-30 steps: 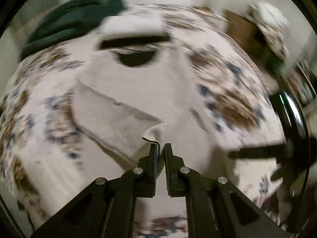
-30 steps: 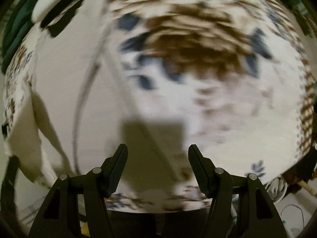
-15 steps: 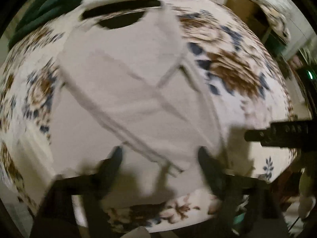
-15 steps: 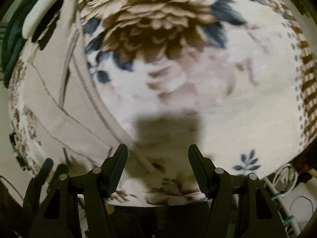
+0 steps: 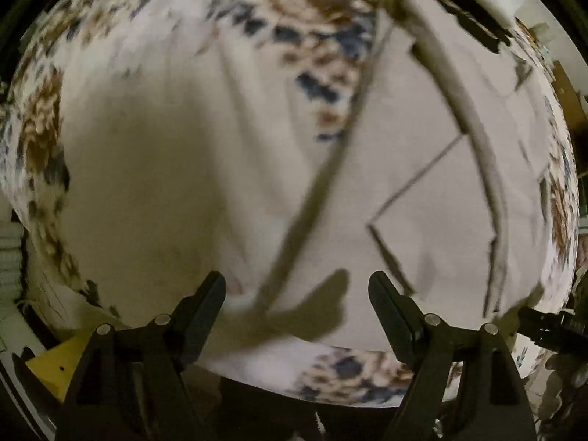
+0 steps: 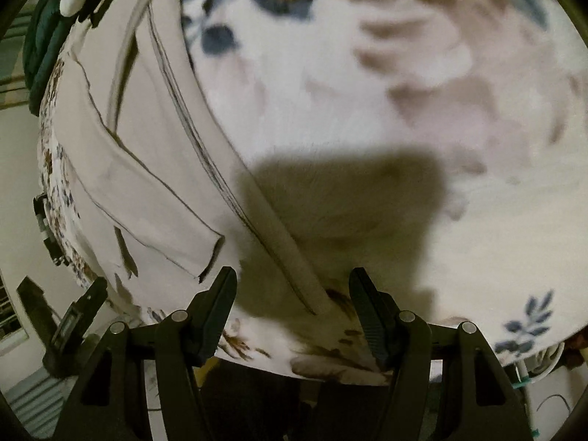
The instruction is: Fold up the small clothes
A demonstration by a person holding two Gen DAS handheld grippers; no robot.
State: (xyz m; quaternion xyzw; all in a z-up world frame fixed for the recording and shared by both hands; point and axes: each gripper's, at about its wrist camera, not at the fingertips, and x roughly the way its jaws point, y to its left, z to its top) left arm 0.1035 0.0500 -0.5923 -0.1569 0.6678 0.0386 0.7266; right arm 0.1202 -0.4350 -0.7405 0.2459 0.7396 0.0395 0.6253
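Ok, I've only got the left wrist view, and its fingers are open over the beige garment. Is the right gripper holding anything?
Observer: No. The right gripper is open, with nothing clamped.
Operator: What's in front of it?
Observer: The beige garment has a long edge band that runs down between the fingers, lying on the floral blanket.
Operator: Anything else nearby?
Observer: A dark green cloth lies at the far left, beyond the garment.
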